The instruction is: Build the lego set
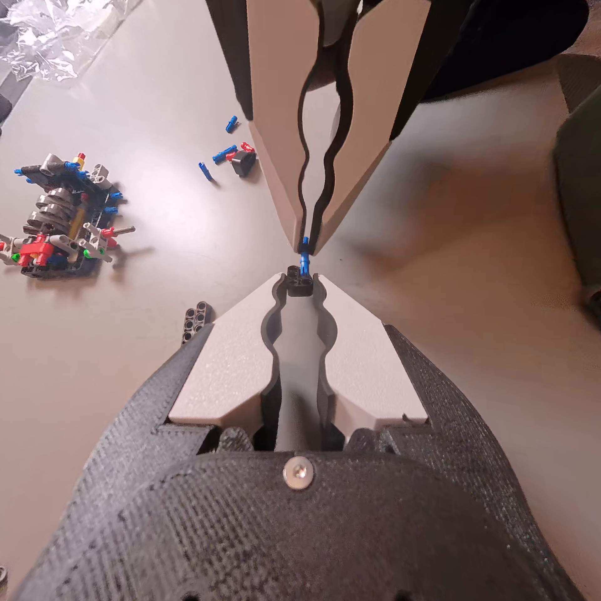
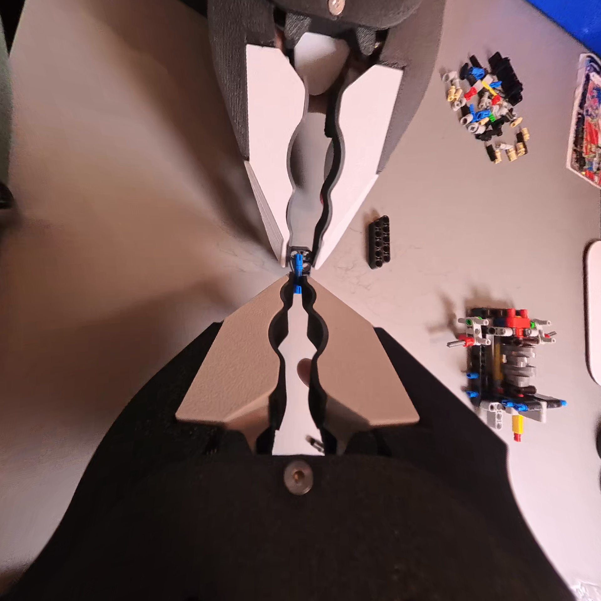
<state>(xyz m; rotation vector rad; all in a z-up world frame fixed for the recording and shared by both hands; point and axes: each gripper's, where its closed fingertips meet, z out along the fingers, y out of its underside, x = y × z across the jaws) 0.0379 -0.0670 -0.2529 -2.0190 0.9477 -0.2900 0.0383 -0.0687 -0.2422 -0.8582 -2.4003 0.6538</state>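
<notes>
My left gripper [image 1: 300,280] is shut on a small black holed brick [image 1: 298,283], held above the table. My right gripper [image 2: 296,286], with tan fingers, is shut on a blue pin [image 2: 297,267]. The two grippers meet tip to tip. The pin's free end [image 1: 304,258] sits at a hole of the black brick [image 2: 300,257]. In the left wrist view the right gripper [image 1: 305,248] comes in from the top. In the right wrist view the left gripper [image 2: 300,260] comes in from the top. The part-built model [image 1: 65,221] lies at the left, also in the right wrist view [image 2: 510,364].
Loose blue and red pins with a black piece [image 1: 232,156] lie beyond the grippers. A black holed beam block [image 1: 196,320] lies beside my left finger, also in the right wrist view [image 2: 379,240]. A pile of small parts [image 2: 487,104], a printed booklet [image 2: 585,120] and clear plastic bags [image 1: 48,35] lie at the table edges. Both grippers' tips are close together, under 4 cm apart.
</notes>
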